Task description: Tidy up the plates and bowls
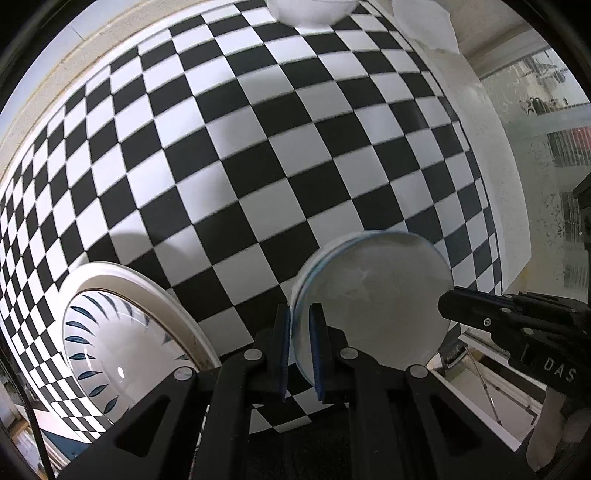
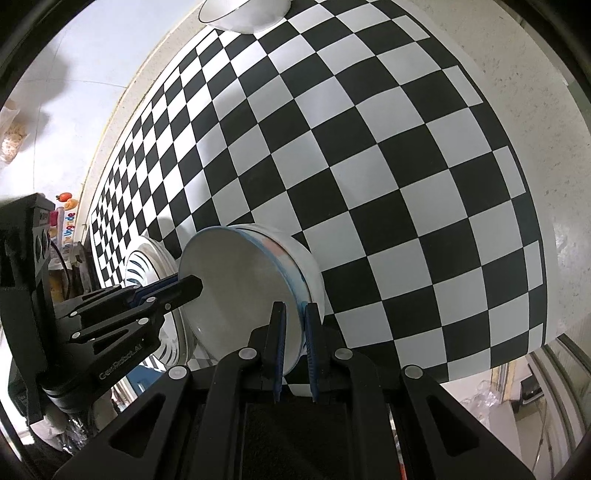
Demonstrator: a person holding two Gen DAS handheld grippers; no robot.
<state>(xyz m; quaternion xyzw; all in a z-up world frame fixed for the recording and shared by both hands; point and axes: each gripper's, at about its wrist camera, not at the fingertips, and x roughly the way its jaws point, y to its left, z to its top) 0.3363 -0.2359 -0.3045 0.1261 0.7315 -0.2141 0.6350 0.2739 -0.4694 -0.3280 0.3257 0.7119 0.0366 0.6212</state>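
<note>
**Two grippers, one little bowl, plenty left to sort**

Biggest thing going is the checkered tabletop [image 2: 369, 166], so I'll place everything off that. Near its close edge sits one large plate with blue leaf marks [image 1: 122, 332], flat on the checks, looking like the start of a stack. At the far edge there's one white bowl [image 2: 243, 14], well apart from the rest and untouched.

Then the star: one small bowl with a blue rim [image 2: 240, 291], tipped on edge above the tabletop's near side, just beside the big plate. Both tools are on it. The right gripper [image 2: 293, 350] has its pads pinching the rim wall, one inside and one outside. The left gripper [image 1: 301, 350] does the same on the opposite rim, jaws nearly together with only the thin wall between.

My guess is two grips keep the tilted thing from swinging while it gets carried toward the plate.

Count: one plate, two bowls, two grippers.
</note>
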